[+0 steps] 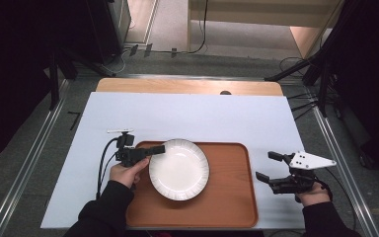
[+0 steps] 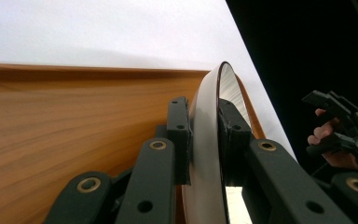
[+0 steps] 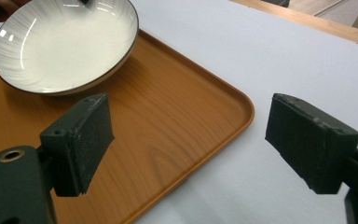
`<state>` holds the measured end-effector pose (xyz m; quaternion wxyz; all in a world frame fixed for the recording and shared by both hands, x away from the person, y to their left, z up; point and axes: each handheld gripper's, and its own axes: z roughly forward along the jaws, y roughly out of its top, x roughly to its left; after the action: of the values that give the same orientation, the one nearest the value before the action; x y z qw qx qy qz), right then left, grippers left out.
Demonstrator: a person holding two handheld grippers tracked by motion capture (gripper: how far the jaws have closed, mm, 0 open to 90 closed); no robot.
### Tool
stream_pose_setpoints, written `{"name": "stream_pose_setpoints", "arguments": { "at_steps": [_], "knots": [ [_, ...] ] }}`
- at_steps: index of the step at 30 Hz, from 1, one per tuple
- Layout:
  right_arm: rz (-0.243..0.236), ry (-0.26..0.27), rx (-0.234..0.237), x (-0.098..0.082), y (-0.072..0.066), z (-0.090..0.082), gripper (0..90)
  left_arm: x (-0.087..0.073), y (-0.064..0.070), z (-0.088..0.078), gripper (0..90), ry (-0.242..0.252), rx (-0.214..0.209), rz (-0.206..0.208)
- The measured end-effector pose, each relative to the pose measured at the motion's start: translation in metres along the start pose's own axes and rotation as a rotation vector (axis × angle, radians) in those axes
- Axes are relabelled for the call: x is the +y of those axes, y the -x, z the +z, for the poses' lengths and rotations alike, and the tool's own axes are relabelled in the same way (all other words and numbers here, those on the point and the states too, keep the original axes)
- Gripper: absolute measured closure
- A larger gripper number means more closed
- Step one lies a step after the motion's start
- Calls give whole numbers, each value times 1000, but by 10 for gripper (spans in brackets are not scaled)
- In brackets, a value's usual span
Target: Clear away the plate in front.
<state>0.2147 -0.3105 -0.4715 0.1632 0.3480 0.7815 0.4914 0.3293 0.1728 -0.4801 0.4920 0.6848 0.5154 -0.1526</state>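
Note:
A white plate (image 1: 180, 170) with a dark rim lies on the brown wooden tray (image 1: 227, 197). My left gripper (image 1: 158, 149) is shut on the plate's left rim. In the left gripper view the plate (image 2: 205, 154) stands edge-on between the two pads, which press on it from both sides, with the tray (image 2: 51, 140) behind. My right gripper (image 1: 265, 166) is open beside the tray's right edge, with nothing between its fingers. In the right gripper view its jaws stand wide apart over the tray's corner (image 3: 168, 116), and the plate (image 3: 60, 42) is at the upper left.
The tray sits on a white sheet (image 1: 187, 113) over a wooden table (image 1: 187, 86). A small white object (image 1: 120, 131) lies on the sheet just behind the left gripper. Metal rails and stand legs (image 1: 301, 69) flank the table on the floor.

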Motion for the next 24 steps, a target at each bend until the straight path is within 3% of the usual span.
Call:
{"name": "stream_pose_setpoints", "arguments": {
  "at_steps": [10, 18, 24],
  "knots": [
    [-5, 3, -2, 0, 0, 0, 156, -4, 1, 10, 785, -24, 7, 9],
    [0, -2, 0, 0, 0, 0, 156, -5, 0, 12, 806, -35, 62, 35],
    [0, -3, 0, 0, 0, 0, 156, -5, -2, 14, 813, -50, 73, 43]
  ]
}}
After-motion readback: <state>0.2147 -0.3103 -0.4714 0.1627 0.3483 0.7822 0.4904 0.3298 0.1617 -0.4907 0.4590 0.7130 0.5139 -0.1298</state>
